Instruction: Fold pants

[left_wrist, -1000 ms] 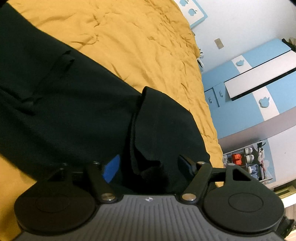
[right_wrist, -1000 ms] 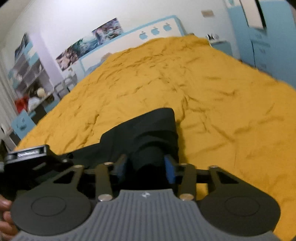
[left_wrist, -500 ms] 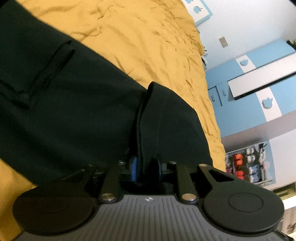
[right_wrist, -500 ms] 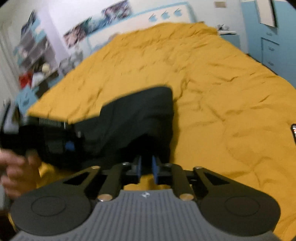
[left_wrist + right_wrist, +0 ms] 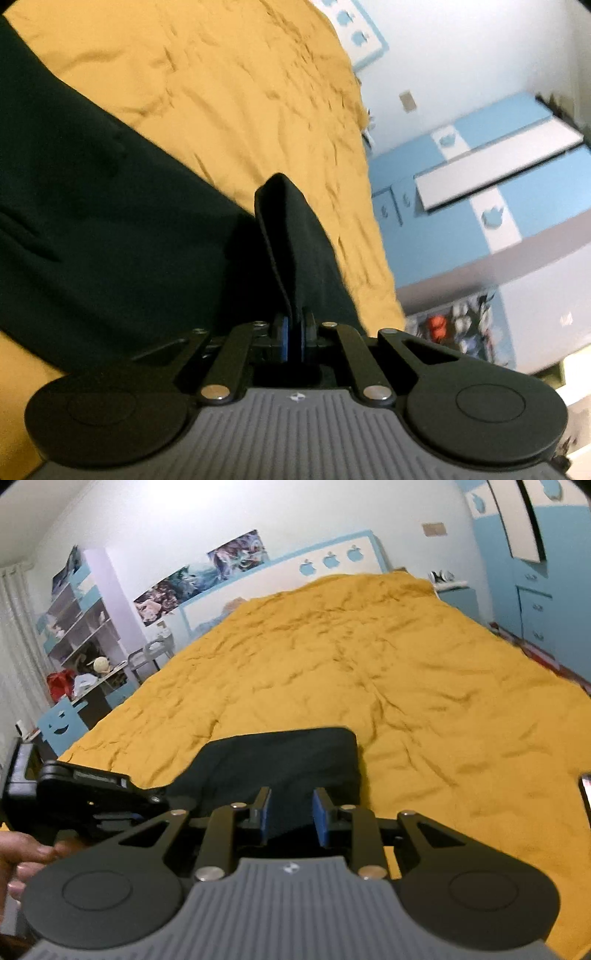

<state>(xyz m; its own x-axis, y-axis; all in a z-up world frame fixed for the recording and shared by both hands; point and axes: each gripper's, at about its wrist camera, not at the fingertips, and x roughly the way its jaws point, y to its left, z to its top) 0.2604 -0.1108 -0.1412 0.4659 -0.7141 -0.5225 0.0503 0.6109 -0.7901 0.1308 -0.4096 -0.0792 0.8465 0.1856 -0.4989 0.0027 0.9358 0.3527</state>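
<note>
Black pants (image 5: 110, 229) lie across a mustard-yellow bedspread (image 5: 229, 92). My left gripper (image 5: 294, 334) is shut on a hemmed fold of the pants, which stands up as a ridge just ahead of the blue pads. In the right wrist view another corner of the pants (image 5: 280, 760) runs between the pads of my right gripper (image 5: 291, 818). Its jaws are opening, with dark cloth filling the gap and touching both pads. The left tool's black body (image 5: 85, 794) shows at the left, held by a person's hand (image 5: 22, 853).
The bedspread (image 5: 388, 664) stretches far ahead to a white and blue headboard (image 5: 332, 561). Blue cabinets (image 5: 535, 602) stand on the right, shelves and a cluttered desk (image 5: 81, 657) on the left. A dark flat object (image 5: 586, 790) lies at the bed's right edge.
My left gripper went from wide open to shut on the pants fold and lifted it slightly. My right gripper rose with its corner of cloth, and its pads narrowed, then spread wider again.
</note>
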